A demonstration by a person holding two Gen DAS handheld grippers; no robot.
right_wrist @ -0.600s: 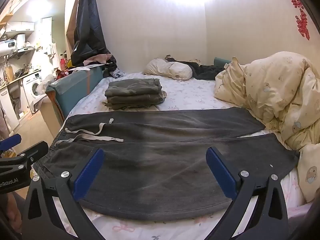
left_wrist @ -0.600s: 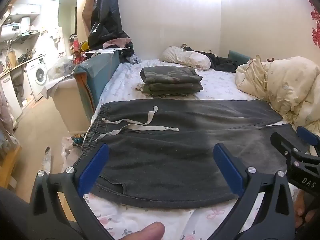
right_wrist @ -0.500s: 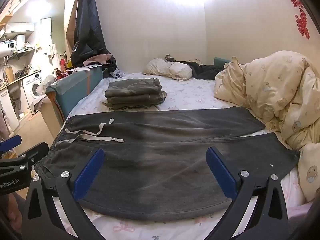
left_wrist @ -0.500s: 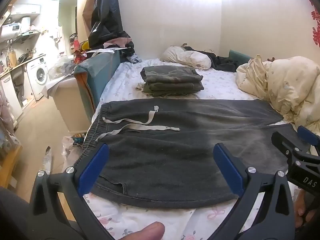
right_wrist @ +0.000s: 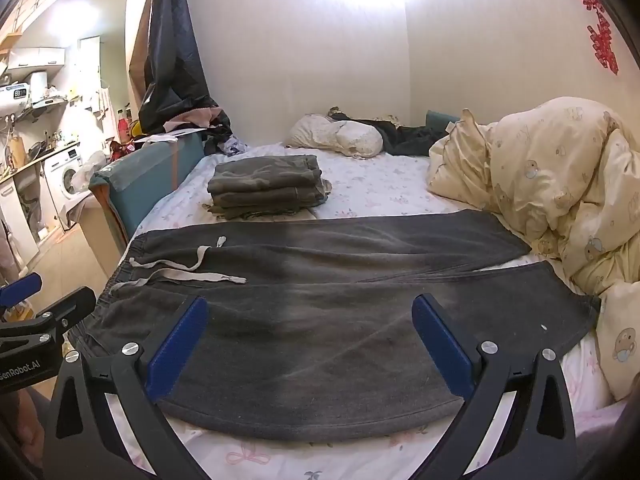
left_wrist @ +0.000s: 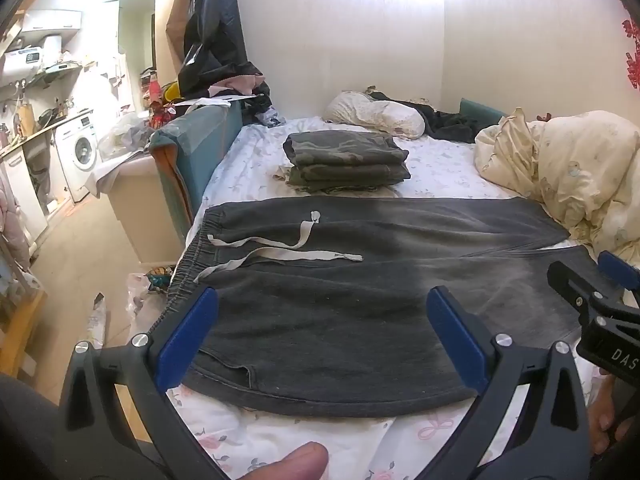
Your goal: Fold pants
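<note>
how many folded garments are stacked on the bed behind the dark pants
3 at least: folded olive garments stacked one on another behind the dark pants; thin layers beneath may hide more.

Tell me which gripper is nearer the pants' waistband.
Left. The left gripper hovers by the elastic waistband; the right gripper hangs toward the leg end.

Bare sheet (right_wrist: 376, 188): open far of pants (right_wrist: 320, 320). Obstacles: folded clothes stack (right_wrist: 266, 188) far left; duvet (right_wrist: 560, 184) right; teal bed frame (right_wrist: 148, 176) left.
</note>
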